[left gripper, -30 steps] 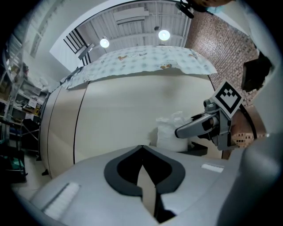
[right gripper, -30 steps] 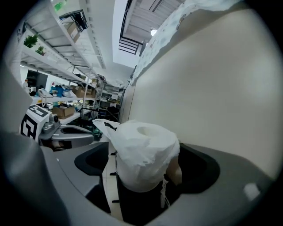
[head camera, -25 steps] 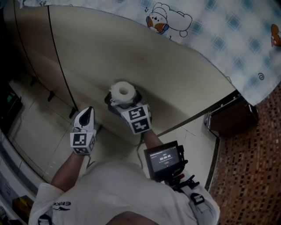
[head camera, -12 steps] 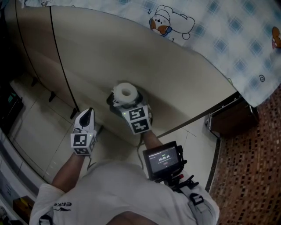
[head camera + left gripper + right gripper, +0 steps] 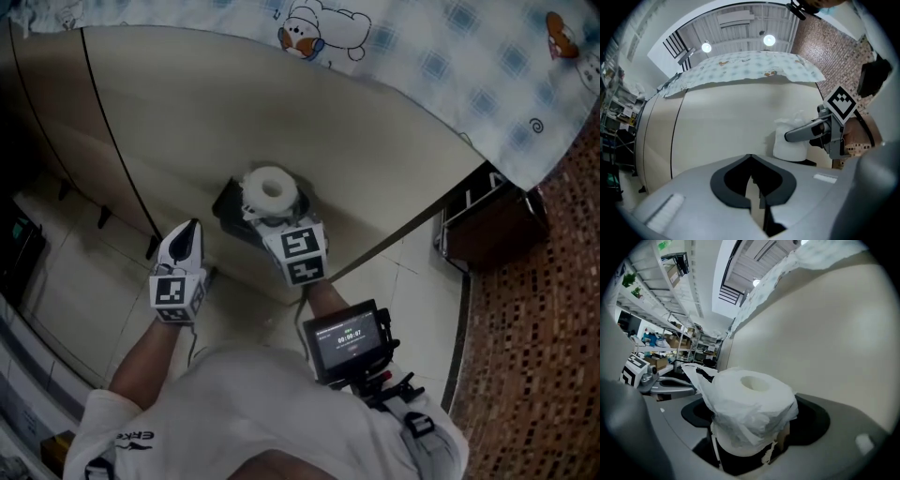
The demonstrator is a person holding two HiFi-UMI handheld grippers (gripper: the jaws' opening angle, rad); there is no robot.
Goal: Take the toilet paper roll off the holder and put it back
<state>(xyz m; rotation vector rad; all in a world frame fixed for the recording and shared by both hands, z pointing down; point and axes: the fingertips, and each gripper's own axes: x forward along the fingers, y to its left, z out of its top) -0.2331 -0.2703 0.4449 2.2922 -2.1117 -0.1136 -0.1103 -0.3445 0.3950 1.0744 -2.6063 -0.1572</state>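
The right claw (image 5: 277,217) grasps the toilet paper roll (image 5: 271,187) across its sides. Its jaws stand very wide and have just been closing a little, with the roll filling the gap between them. The roll stands on end, its cardboard core facing up, close against the beige panel (image 5: 281,112) and directly over the black holder (image 5: 228,208) fixed there. No view shows whether the roll has cleared the holder or is seated on it. The left claw (image 5: 190,232) is clenched on nothing and hangs to the left of the roll, apart from it.

The roll looks light and soft. A firm squeeze would probably dent the wound layers and flatten the core, so a gentle, broad hold on the cylinder's middle suits it, with one pad on each side, as the right claw has it. In the right gripper view a loose outer sheet (image 5: 740,423) lies crumpled over the roll's front and trails downward. It is likely to tear or unwind if it alone is pinched, and it could catch on the holder when the roll goes back on.
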